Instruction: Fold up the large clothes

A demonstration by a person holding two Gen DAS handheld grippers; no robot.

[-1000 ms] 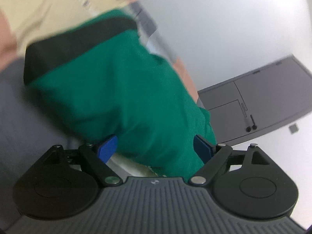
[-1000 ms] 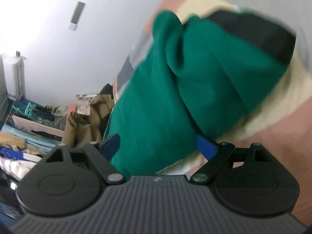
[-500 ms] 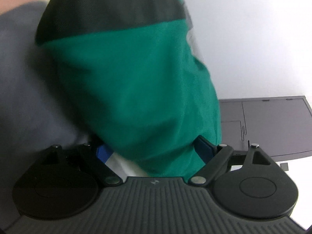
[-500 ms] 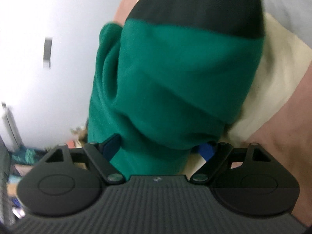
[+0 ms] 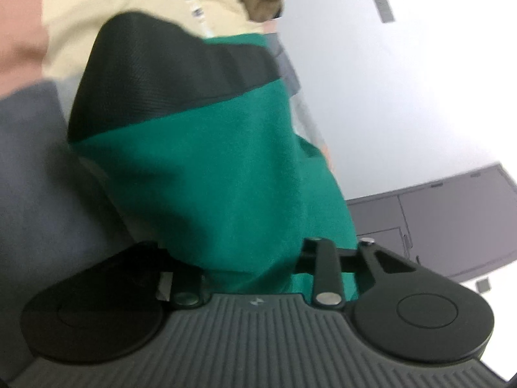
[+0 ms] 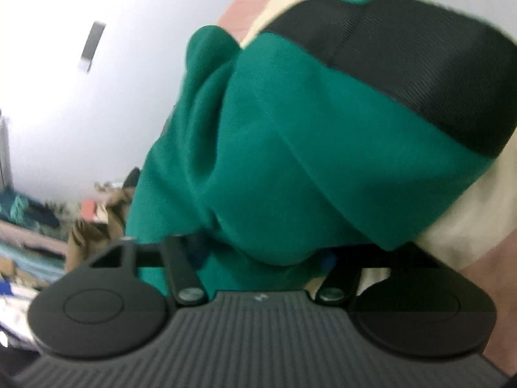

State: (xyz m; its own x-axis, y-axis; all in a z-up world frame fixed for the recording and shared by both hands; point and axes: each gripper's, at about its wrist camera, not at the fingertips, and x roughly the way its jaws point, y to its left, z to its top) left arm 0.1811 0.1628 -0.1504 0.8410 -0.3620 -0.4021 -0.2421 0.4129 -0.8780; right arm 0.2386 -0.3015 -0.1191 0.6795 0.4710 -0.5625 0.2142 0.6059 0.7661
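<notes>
Green garment with a black band across its far end, bunched in folds on a patchwork bed cover of grey, cream and pink panels. Left gripper low at the near edge of the green cloth, jaws just drawn in, cloth bunched between them; fingertips buried under fabric, so actual pinch impossible to tell. Right gripper at the garment from the other side, jaws likewise just narrowed around a thick fold, 1 blue pad peeking out beside the cloth; firm hold or not, cannot tell. Black band toward the upper right in the right wrist view. Grey cabinet against a white wall beyond the left gripper. Heap of other clothes blurred at the left in the right wrist view.
</notes>
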